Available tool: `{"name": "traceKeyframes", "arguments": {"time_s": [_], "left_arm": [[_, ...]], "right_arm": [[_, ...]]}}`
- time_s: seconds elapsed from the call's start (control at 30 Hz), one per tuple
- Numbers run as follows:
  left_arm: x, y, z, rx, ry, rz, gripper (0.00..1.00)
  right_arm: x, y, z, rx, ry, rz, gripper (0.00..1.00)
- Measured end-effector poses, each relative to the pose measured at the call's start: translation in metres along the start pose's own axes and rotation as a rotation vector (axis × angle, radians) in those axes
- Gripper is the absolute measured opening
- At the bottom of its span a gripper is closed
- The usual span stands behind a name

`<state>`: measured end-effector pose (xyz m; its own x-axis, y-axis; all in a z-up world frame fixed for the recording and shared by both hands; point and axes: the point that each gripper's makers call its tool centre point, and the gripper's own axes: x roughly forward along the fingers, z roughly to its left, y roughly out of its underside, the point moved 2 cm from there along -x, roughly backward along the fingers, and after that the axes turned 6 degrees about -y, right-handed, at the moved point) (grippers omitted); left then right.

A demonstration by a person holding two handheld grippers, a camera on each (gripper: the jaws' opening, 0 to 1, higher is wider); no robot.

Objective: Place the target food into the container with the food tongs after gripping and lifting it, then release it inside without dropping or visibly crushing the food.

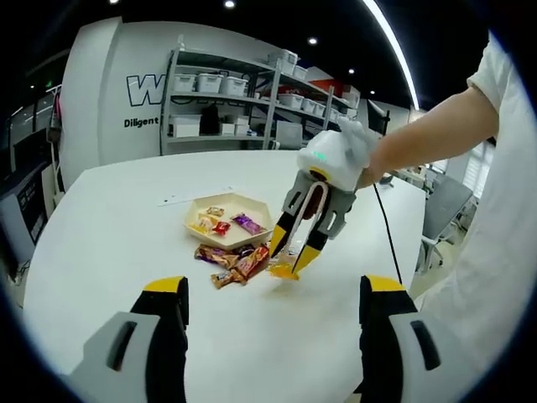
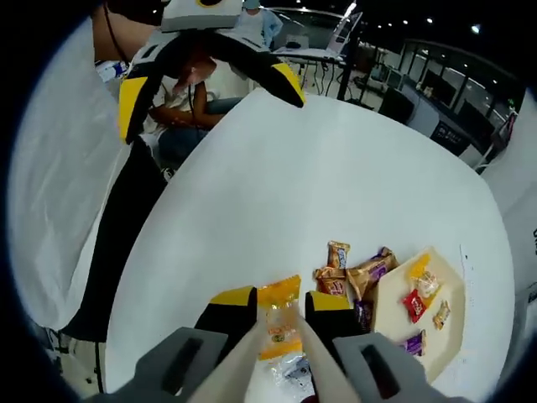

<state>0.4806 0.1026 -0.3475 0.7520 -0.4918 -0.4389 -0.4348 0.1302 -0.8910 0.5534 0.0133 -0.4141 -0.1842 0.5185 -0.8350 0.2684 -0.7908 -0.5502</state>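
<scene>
The white table (image 1: 109,243) is taken as the landmark. On it, toward its middle, a cream hexagonal tray (image 1: 228,205) is set, and a few wrapped candies are seen lying inside it. Just beside the tray, on the table top, a small pile of wrapped snacks (image 1: 233,260) is heaped, in gold, purple and red wrappers.

In the left gripper view, the right gripper (image 1: 295,252) is seen lowered to the table at the edge of that pile, held by a person's hand and bare forearm. Metal food tongs (image 1: 309,210) are clasped between its yellow-tipped jaws, which are drawn close together around the tong arms. At the tong tips an orange-yellow candy packet (image 2: 279,323) is pinched, and it is held at or just above the table surface, apart from the tray; whether it touches the table cannot be told.

The left gripper (image 1: 273,306) is held over the near part of the table, its jaws spread wide, and nothing is gripped between them.
</scene>
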Motion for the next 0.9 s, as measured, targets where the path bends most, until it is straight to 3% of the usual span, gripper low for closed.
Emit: {"name": "traceKeyframes", "arguments": {"time_s": [0.2, 0.43, 0.9], "left_arm": [[0.004, -0.007, -0.007, 0.013, 0.020, -0.009, 0.81], [0.007, -0.010, -0.009, 0.017, 0.029, -0.016, 0.81], [0.003, -0.007, 0.002, 0.002, 0.004, -0.014, 0.81]], "right_arm": [[-0.024, -0.007, -0.017, 0.037, 0.064, -0.003, 0.16], [-0.049, -0.009, -0.050, 0.081, 0.139, 0.003, 0.17], [-0.059, -0.010, -0.096, 0.144, 0.191, -0.001, 0.18]]}}
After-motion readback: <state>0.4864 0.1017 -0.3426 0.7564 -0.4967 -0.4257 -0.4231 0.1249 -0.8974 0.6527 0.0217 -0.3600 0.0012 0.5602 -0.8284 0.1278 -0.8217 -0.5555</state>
